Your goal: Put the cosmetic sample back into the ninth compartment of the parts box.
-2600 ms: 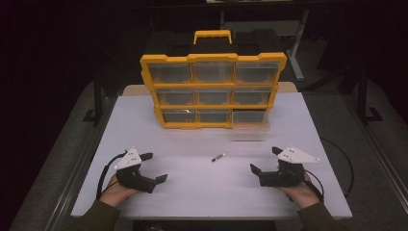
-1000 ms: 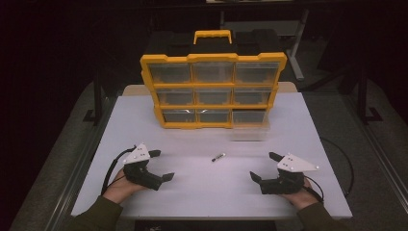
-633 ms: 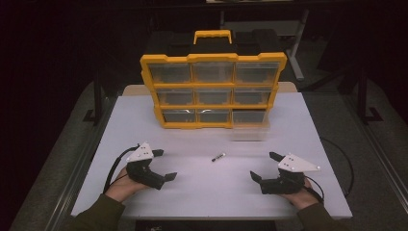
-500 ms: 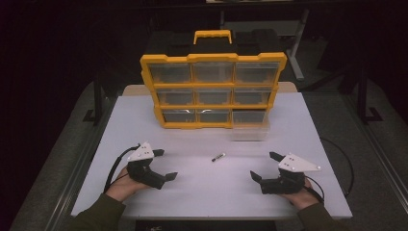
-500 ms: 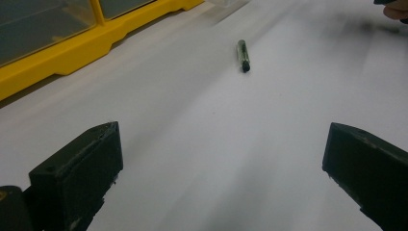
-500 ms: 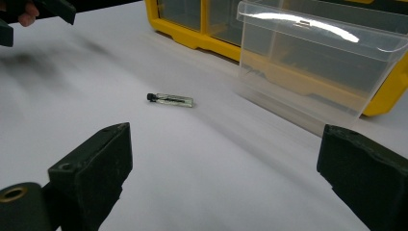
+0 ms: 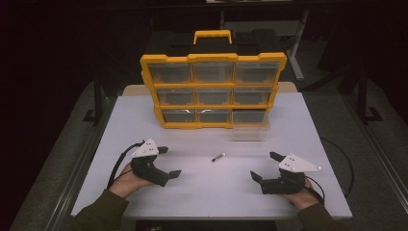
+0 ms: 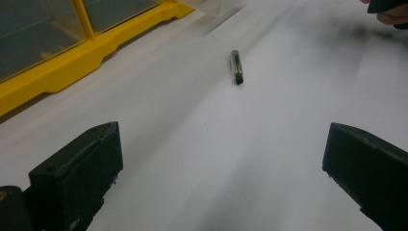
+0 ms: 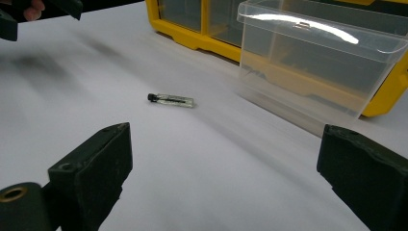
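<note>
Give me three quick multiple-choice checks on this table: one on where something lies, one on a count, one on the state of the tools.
1. Where does the small clear vial with a black cap lie?
A. inside a drawer
B. on the white table between the two tools
C. in the left tool

2. How many drawer fronts does the yellow plastic organizer with clear drawers show?
A. four
B. six
C. nine

3. How do the left tool and the right tool stand?
A. both open, holding nothing
B. both shut on the vial
C. left shut, right open

Answers:
1 B, the vial lies on the bare white table, apart from both tools.
2 C, three rows of three.
3 A, each gripper view shows its jaws wide apart with bare table between.
</note>
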### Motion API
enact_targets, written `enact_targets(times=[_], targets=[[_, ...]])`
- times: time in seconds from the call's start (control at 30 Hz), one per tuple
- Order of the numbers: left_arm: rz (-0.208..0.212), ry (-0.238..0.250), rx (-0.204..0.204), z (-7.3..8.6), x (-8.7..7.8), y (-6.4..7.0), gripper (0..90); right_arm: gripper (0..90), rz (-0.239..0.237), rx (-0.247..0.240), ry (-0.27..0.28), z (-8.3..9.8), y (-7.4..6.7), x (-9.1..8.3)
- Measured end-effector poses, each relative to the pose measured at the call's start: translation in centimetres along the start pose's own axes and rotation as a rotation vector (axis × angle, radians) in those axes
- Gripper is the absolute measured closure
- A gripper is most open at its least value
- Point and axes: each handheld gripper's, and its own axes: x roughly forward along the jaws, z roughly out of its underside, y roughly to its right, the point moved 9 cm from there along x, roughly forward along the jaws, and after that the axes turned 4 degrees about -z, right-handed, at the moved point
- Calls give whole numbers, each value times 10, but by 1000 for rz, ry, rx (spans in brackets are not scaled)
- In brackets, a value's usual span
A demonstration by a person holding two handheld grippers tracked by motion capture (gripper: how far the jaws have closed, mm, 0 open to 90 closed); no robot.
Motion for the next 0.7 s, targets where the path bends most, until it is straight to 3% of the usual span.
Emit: enact_targets(times=[0.03, 0.7], targets=[[1, 4, -11, -2, 1, 1, 0, 44, 0, 0, 0, 0, 0, 0], [34, 0, 45, -25, 19, 10, 0, 44, -4, 3, -2, 0, -3, -1]])
